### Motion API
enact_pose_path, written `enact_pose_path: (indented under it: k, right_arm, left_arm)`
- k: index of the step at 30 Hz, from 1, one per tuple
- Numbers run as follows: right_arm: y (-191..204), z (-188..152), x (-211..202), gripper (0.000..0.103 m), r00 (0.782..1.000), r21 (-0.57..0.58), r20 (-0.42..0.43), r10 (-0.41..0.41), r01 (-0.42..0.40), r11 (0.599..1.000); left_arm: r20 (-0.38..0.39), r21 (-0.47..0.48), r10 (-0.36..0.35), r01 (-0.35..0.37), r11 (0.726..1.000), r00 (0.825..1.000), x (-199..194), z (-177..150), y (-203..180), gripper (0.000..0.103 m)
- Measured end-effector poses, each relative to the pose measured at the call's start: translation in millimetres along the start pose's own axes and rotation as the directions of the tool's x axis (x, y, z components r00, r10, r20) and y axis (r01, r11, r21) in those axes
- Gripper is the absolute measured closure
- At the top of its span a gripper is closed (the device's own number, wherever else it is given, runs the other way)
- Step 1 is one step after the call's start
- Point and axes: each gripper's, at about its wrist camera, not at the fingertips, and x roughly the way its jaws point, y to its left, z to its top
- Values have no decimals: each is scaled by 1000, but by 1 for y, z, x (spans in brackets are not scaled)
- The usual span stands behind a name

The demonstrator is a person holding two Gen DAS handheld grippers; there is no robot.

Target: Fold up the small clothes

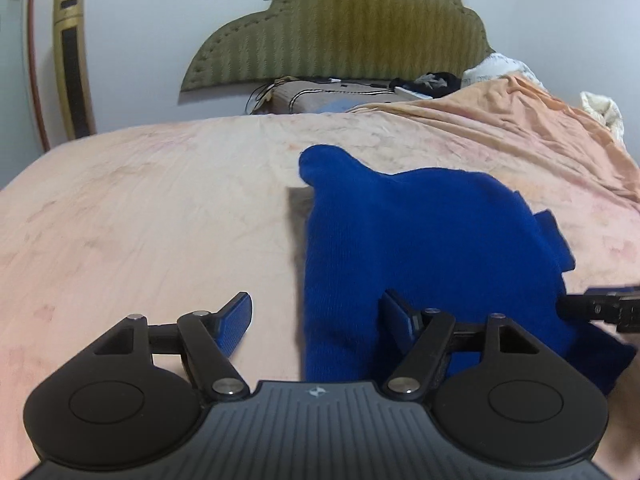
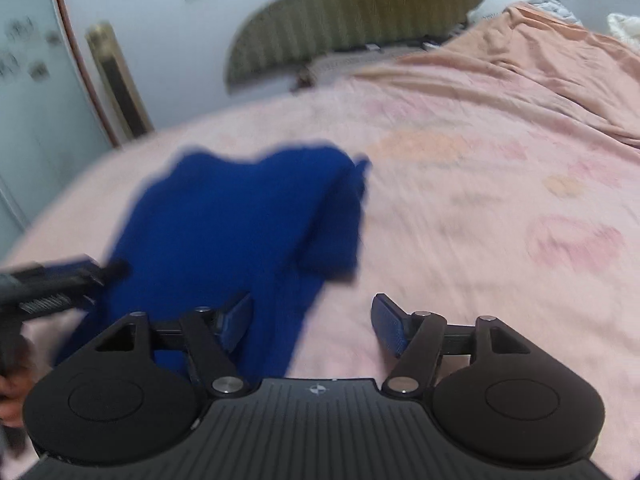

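A blue knitted garment (image 1: 420, 248) lies folded on the pink bed sheet (image 1: 140, 208). My left gripper (image 1: 316, 316) is open over the garment's near left edge, its right finger above the cloth and its left finger above bare sheet, with nothing pinched. In the right wrist view the same blue garment (image 2: 240, 224) lies left of centre, blurred. My right gripper (image 2: 312, 320) is open at the garment's near right edge, left finger over the cloth, right finger over the sheet. Each gripper shows at the side of the other's view: the right gripper (image 1: 600, 308) and the left gripper (image 2: 60, 284).
A peach blanket (image 1: 520, 120) is bunched at the far right of the bed. A padded olive headboard (image 1: 340, 28) stands against the wall, with pillows and small dark items below it. A gold tower fan (image 1: 74, 60) stands at the left. A hand (image 2: 12, 392) shows at the left edge.
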Motion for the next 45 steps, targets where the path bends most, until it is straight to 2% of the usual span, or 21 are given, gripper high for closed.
enact_pose_path:
  k: [4, 9, 11, 12, 13, 18, 31, 45]
  right_arm:
    - [12, -4, -24, 31, 998, 12, 63, -7, 6, 1000]
    - [23, -25, -20, 30, 999, -12, 3, -36, 36, 999]
    - [28, -31, -23, 26, 998, -31, 14, -55, 55, 998]
    - [30, -33, -24, 23, 998, -40, 14, -60, 61, 997]
    - [32, -35, -25, 19, 998, -48, 13, -63, 64, 997]
    - [40, -40, -31, 18, 996, -74, 22, -85, 87, 993]
    - [45, -55, -40, 8, 995, -74, 15, -102, 103, 992]
    - [66, -77, -47, 0, 992, -160, 7, -128, 128, 979]
  left_arm:
    - [27, 15, 35, -35, 999, 999, -15, 3, -4, 32]
    - [-13, -7, 29, -29, 1000, 999, -26, -8, -6, 31]
    - [-21, -18, 32, -32, 999, 999, -31, -14, -7, 20]
    - [-23, -21, 34, -35, 999, 999, -33, -17, -7, 19]
    - [-25, -22, 37, -38, 999, 999, -35, -19, -8, 19]
    - [-40, -9, 45, -45, 999, 998, -42, -27, -12, 19]
    - [-75, -20, 62, -64, 998, 995, -51, -45, -13, 19]
    - [-98, -30, 65, -68, 997, 993, -60, -61, -12, 17]
